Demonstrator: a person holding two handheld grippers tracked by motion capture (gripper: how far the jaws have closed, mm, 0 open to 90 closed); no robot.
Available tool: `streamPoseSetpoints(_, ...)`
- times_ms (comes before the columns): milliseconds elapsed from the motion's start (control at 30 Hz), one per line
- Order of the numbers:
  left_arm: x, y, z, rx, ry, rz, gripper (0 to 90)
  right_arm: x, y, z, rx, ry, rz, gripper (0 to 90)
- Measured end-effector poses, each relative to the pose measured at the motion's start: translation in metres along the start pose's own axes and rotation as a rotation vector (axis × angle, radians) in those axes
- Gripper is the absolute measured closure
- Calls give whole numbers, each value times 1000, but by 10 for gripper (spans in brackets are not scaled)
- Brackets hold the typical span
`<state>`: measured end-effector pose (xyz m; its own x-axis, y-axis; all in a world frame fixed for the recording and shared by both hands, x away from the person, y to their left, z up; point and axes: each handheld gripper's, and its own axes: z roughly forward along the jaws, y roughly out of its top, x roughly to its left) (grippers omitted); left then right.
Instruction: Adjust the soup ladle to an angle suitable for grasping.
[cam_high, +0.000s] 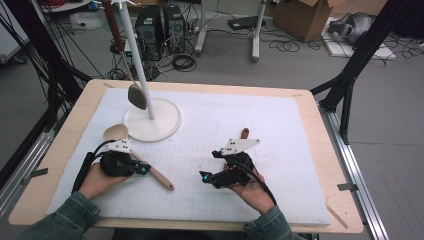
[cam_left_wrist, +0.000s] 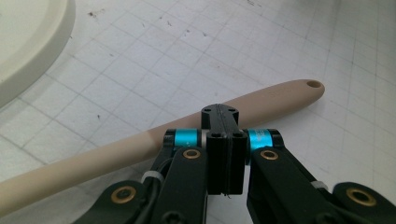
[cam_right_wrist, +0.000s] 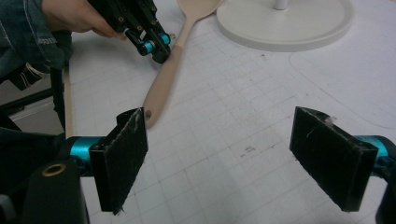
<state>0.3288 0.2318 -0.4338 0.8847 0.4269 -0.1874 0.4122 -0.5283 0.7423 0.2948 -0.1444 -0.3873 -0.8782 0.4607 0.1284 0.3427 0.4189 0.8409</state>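
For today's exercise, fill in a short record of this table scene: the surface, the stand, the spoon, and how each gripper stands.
surface: white gridded mat on a wooden table
stand: white round base with pole; a grey spoon hangs from it
wooden spoon: lying flat on the mat
left gripper: jaws shut, beside the spoon's handle, not around it
right gripper: jaws wide open, nothing between them

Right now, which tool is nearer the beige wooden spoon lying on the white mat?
Left. The left tool sits at the beige wooden spoon, jaws shut beside its handle. The right tool rests apart, off the handle's end, jaws open.
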Motion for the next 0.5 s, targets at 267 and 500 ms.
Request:
streamPoseSetpoints(267,3,4,5,-11,-3,-8,895,0,1,7,12,7,1,185)
streamPoseSetpoints(500,4,7,9,-18,10,-19,895,-1,3,18,29,10,2,185)
